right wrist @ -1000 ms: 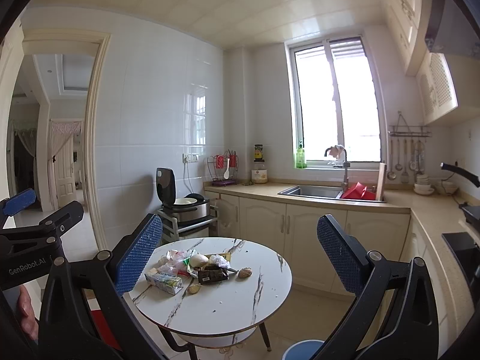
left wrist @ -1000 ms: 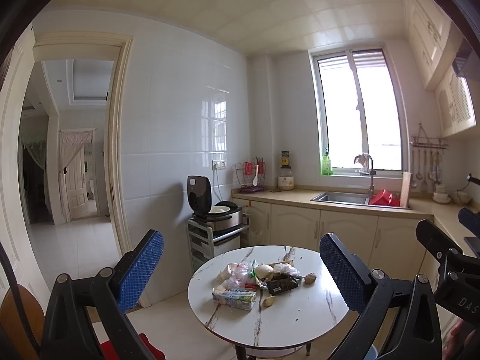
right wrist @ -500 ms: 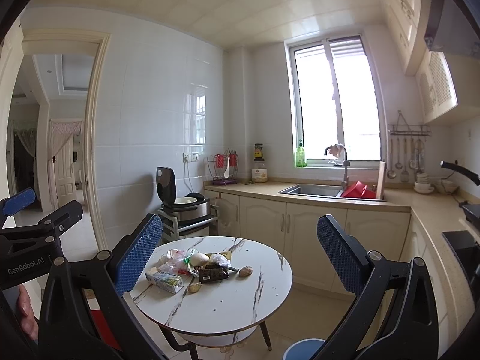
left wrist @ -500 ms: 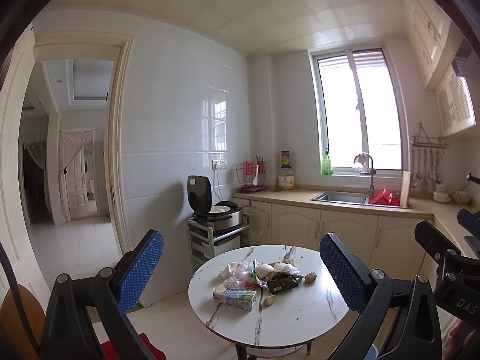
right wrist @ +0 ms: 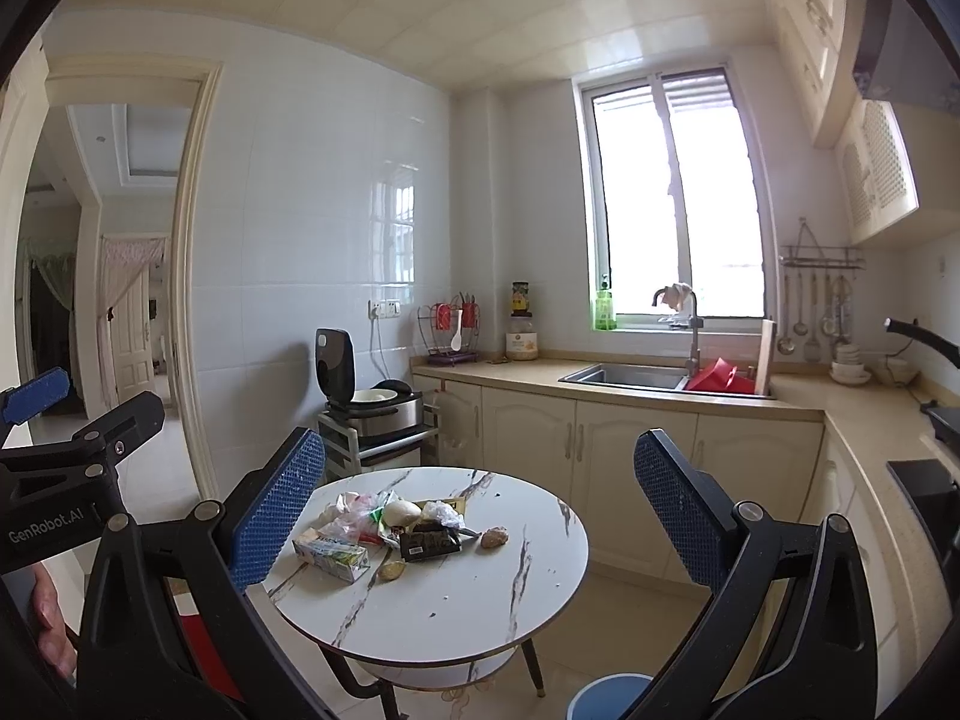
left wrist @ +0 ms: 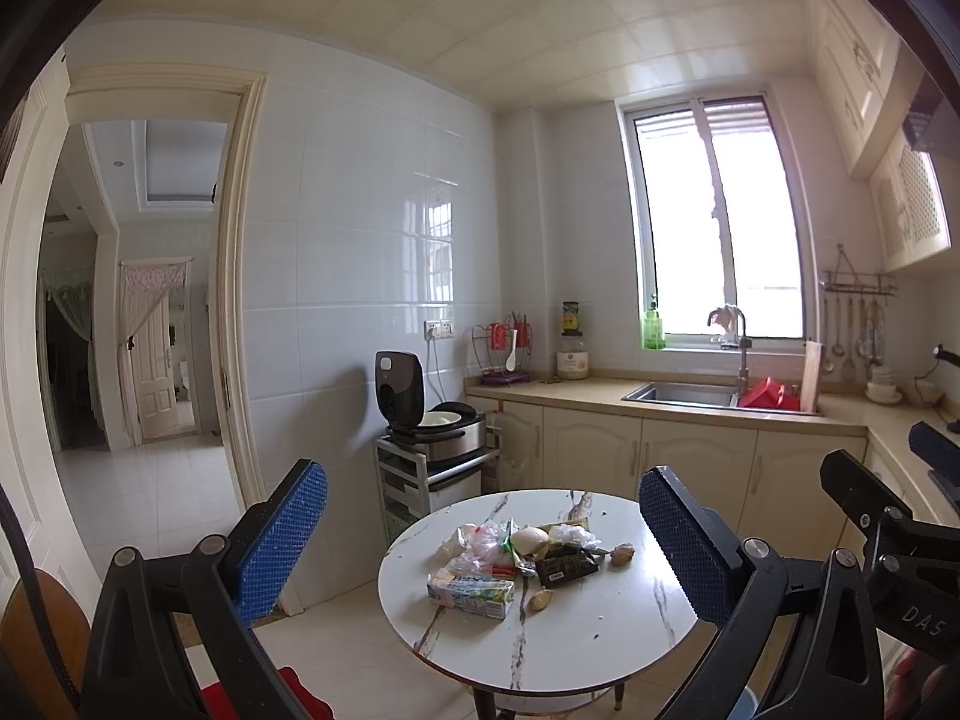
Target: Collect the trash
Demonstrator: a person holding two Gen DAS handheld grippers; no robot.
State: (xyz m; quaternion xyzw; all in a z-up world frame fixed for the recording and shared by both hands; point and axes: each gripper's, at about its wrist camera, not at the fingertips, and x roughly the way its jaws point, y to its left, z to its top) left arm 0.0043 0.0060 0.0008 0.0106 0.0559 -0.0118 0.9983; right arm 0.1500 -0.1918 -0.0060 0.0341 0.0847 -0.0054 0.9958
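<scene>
Both grippers were up in the air, well short of the round white marble-pattern table (left wrist: 600,648). My left gripper (left wrist: 480,546) had its blue-padded fingers (left wrist: 282,534) spread wide with nothing between them; same for my right gripper (right wrist: 477,504), jaws fully apart and empty. The pile of trash (right wrist: 396,531) sat on the far-left part of the tabletop: a white and green drink carton (right wrist: 331,557) lying on its side at the near-left edge of the heap, crumpled clear plastic bags (right wrist: 354,510) behind it, a pale round bun-like lump (right wrist: 401,511) in the middle, a flat black wrapper (right wrist: 429,545) just right of centre, and two small brown scraps (right wrist: 494,536) lying a little apart from the rest. A blue round bin (right wrist: 606,699) stood on the floor to the near right of the table, only its rim showing in the right wrist view. A steel sink (right wrist: 630,375) sat under the window on the beige counter.
</scene>
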